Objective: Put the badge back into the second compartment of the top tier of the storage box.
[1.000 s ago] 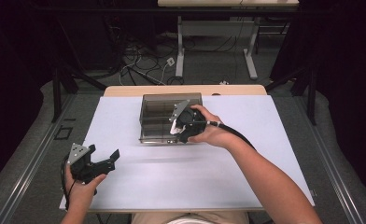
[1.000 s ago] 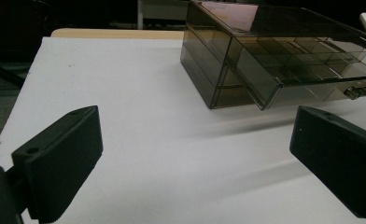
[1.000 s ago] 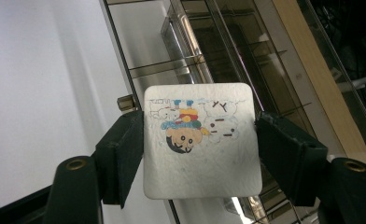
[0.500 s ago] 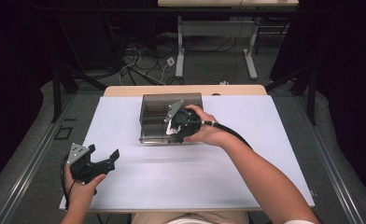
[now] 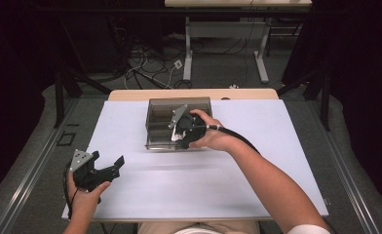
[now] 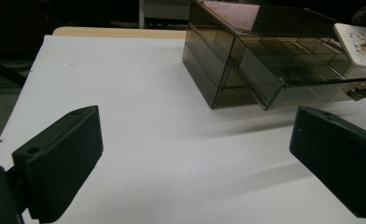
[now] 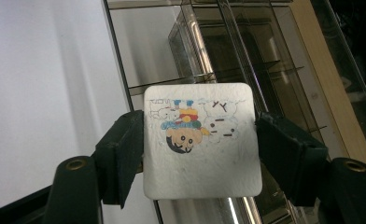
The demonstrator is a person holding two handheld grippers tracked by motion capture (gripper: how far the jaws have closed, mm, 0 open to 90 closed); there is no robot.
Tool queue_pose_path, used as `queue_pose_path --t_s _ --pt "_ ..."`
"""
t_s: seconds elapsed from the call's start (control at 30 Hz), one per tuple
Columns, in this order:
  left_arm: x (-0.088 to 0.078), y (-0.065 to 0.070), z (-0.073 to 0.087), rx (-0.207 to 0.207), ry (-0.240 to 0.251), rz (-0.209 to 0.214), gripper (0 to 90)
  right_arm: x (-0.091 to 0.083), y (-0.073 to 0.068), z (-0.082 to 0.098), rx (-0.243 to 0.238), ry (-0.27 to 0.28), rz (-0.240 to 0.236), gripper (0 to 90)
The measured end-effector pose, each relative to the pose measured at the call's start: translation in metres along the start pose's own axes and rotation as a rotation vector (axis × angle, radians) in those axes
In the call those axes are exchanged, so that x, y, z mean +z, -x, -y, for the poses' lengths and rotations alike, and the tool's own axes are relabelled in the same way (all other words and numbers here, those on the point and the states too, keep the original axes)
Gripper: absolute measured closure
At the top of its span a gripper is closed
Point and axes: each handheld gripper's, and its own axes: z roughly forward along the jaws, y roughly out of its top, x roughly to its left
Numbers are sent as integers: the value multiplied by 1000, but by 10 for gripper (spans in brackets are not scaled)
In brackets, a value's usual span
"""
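In the high view, the right tool [image 5: 181,138] sits over the front part of a smoked clear drawer box [image 5: 160,109] that stands on the white surface [image 5: 257,170], toward its far middle. The person's right hand wraps the tool's body, and a small white thing shows at the tool's tip, just above the box's pulled-out drawer. The left tool [image 5: 107,167] rests low at the near left corner of the surface, well apart from the box, with its two black jaws spread and nothing between them.

In the left gripper view, the left tool [image 6: 195,158] has its jaws wide apart at the picture's two lower corners, with bare white surface [image 6: 125,93] between them. Beyond them stands the drawer box [image 6: 209,70], its top drawer drawn out toward the near side and split into small compartments. A white square coaster [image 6: 358,44] with a cartoon print hangs over the far right end of that drawer.

In the right gripper view, the right tool [image 7: 200,144] is clamped on the coaster [image 7: 204,158], one pad pressed against each side edge. The coaster faces the camera flat, its rounded corners clear and its coloured cartoon figure upside down. Behind it lie the drawer's clear dividers [image 7: 172,81] and the box's dark body, with the surface to the left.
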Motion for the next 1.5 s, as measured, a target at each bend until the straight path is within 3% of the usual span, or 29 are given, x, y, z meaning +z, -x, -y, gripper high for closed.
queue_pose_path --t_s 0.4,0.97,1.5 --pt "0 -1 0 -4 1 -3 27 9 3 -3 25 -5 -14 326" --pt "0 2 1 -2 2 3 27 -4 1 -3 77 35 21 184" --pt "1 3 1 1 2 4 28 -16 0 6 180 71 35 145"
